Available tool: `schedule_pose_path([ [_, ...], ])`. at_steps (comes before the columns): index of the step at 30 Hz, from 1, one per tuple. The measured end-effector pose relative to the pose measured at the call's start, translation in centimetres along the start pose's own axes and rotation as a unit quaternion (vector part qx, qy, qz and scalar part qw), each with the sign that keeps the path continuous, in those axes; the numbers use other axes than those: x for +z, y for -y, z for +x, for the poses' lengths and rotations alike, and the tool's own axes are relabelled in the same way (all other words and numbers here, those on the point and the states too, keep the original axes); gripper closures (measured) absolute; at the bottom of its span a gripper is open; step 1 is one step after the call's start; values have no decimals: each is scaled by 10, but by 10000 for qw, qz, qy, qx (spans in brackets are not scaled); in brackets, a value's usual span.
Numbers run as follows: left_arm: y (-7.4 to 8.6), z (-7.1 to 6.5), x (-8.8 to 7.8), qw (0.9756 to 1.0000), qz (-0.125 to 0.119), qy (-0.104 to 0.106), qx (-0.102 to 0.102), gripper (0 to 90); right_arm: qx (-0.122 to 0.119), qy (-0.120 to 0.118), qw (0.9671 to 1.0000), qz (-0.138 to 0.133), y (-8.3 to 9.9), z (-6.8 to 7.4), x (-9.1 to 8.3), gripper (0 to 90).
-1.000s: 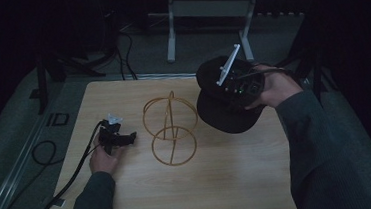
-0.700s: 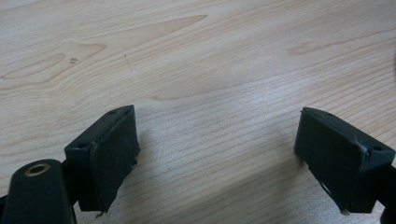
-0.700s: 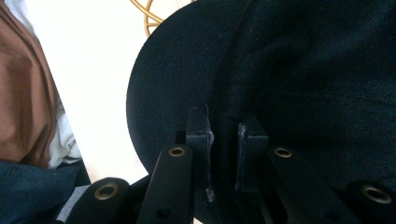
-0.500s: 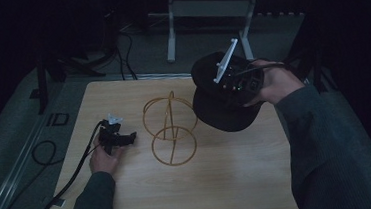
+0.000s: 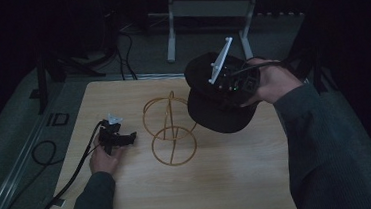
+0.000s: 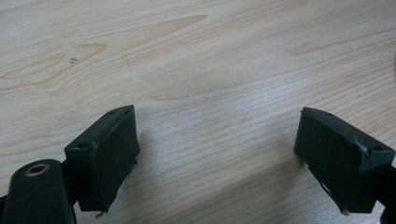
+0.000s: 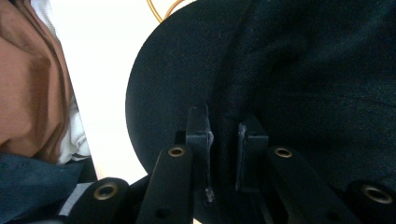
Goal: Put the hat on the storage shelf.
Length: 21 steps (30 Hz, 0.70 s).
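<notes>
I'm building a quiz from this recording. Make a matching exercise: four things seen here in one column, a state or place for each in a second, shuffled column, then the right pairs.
Column one
1. black cap
2. gold wire stand
3. left gripper
4. right gripper

Column two
A. open, low on the wooden table, nothing between its jaws
B. held in the air, to the right of the stand
C. shut on dark fabric
D. standing on the table, untouched

Pairs: 1-B, 2-D, 3-A, 4-C
</notes>
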State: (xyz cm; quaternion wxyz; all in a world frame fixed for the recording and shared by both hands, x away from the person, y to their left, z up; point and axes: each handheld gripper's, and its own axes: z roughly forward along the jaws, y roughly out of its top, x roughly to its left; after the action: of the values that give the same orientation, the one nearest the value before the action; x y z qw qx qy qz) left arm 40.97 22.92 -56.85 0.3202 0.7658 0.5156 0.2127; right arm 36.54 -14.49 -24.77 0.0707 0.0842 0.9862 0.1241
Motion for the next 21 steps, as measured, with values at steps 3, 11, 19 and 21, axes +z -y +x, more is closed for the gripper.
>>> schedule_pose_path([
  [3,0,0,0,10000,-1,0,-1,131,-76,-29,10000,9,-5,2,0,792],
  [11,0,0,0,10000,0,0,1,131,-283,-89,9995,-90,-17,7,-1,793],
  [19,0,0,0,10000,13,0,13,131,-460,-197,9986,-146,-29,11,2,793],
  [21,0,0,0,10000,12,0,12,131,-506,-218,9983,-163,-33,11,4,793],
])
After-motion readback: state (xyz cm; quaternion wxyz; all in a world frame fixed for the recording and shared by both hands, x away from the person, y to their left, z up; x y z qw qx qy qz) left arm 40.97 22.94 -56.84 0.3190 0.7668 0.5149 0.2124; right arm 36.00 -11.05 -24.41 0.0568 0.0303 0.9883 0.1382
